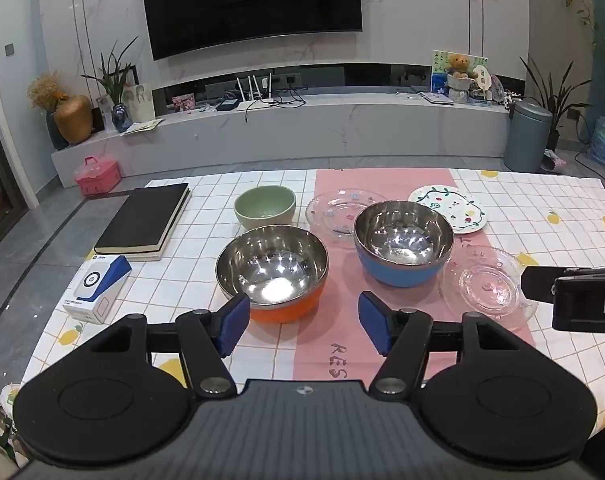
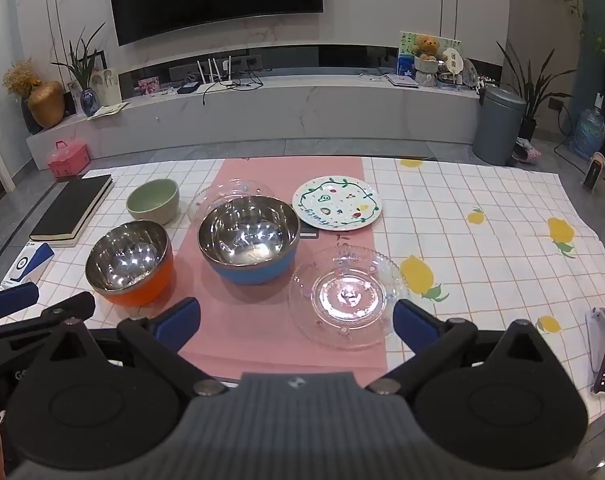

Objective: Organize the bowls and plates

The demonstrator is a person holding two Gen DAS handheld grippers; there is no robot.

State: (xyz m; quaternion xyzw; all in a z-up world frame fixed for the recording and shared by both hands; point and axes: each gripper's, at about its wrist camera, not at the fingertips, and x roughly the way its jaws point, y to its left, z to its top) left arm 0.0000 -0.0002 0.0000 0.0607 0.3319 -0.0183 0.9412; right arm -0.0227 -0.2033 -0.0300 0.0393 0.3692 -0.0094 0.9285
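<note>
Counter [image 2: 482, 184] bare on right side; bowls upright: orange bowl [image 1: 272, 274], blue bowl [image 1: 402, 244]. Left gripper [image 1: 304, 326], right gripper [image 2: 296, 320]: fingers apart, holding nothing.

You've got three bowls upright, empty: orange steel bowl [image 1: 272, 272] nearest left, blue steel bowl [image 1: 402, 242] on the pink runner, green ceramic bowl [image 1: 265, 206] behind the orange. Three plates flat: clear glass plate [image 2: 348, 298] front right, second glass plate [image 1: 338, 212] partly behind the blue bowl, painted white plate [image 2: 337, 203] far right.
</note>
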